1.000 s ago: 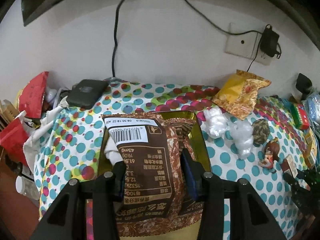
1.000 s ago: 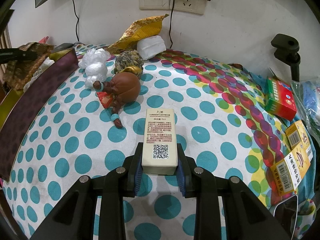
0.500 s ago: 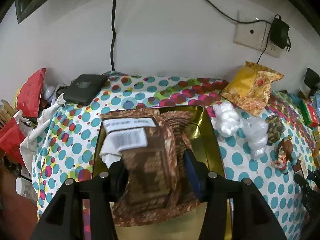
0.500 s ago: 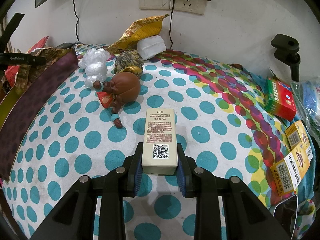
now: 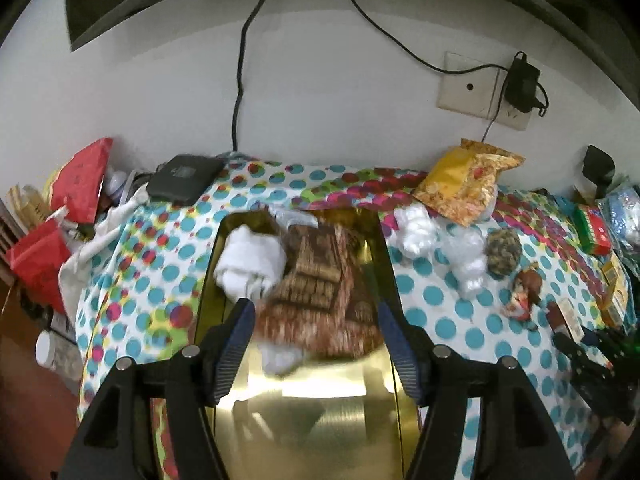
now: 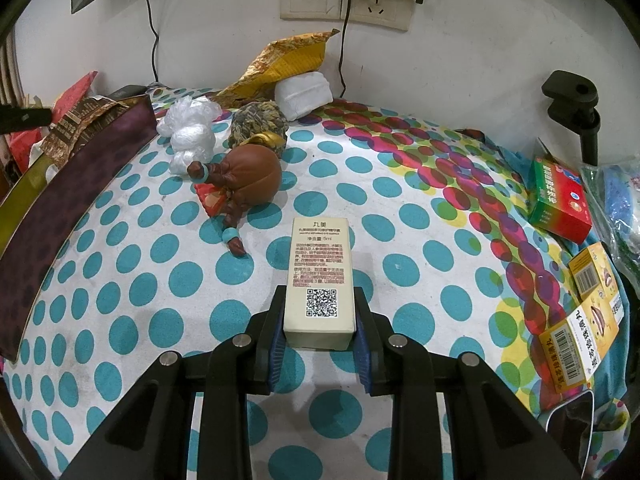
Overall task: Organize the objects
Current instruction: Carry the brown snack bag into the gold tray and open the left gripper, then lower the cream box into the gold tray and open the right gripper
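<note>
- Left wrist: my left gripper [image 5: 314, 334] has just been opening, jaws apart; the brown snack bag [image 5: 320, 292] lies free in the gold tray [image 5: 320, 420]. I'd back straight off.
- Right wrist: my right gripper [image 6: 318, 334] is clamped on the cream box [image 6: 320, 276], over the dotted cloth [image 6: 400, 208]. I'd carry it level.

Two white plastic wads [image 6: 188, 128], one figurine [image 6: 244, 180], one gold tray [image 5: 320, 412]
</note>
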`<action>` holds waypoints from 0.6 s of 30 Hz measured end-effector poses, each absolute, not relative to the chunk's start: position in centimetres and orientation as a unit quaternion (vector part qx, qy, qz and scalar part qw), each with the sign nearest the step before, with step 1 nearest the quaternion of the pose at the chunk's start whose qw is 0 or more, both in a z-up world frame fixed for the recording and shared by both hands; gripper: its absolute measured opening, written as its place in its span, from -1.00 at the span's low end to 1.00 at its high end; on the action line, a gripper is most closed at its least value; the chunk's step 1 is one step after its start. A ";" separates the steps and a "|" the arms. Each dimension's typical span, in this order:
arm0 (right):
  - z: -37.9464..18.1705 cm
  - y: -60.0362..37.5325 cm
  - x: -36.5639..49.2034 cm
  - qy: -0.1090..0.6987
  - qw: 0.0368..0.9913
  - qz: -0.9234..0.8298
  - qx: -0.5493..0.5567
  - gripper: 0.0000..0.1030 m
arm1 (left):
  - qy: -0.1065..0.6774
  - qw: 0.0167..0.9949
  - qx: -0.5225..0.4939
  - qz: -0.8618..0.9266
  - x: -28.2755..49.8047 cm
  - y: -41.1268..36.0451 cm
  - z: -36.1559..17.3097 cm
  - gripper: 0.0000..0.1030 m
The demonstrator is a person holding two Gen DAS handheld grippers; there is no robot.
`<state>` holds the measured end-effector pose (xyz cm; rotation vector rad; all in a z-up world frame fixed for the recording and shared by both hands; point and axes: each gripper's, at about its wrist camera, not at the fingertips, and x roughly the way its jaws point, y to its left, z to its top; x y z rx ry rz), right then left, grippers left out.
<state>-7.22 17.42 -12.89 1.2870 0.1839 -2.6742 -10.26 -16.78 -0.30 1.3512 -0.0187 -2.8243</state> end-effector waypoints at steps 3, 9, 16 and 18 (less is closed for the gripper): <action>-12.8 17.4 -7.2 0.063 0.085 -0.897 0.430 -0.47 | 0.010 0.010 0.433 -0.901 -8.0 -17.0 -0.1 0.29; -12.3 17.0 -6.7 0.079 0.084 -0.905 0.411 -0.48 | 0.023 0.032 0.416 -0.908 -3.4 -17.8 0.7 0.29; -10.8 16.2 -5.8 0.049 0.102 -0.908 0.404 -0.48 | 0.060 0.057 0.418 -0.905 0.7 -20.5 0.3 0.29; -9.2 15.1 -5.3 0.047 0.114 -0.911 0.392 -0.47 | 0.075 0.060 0.420 -0.902 1.6 -21.3 0.2 0.29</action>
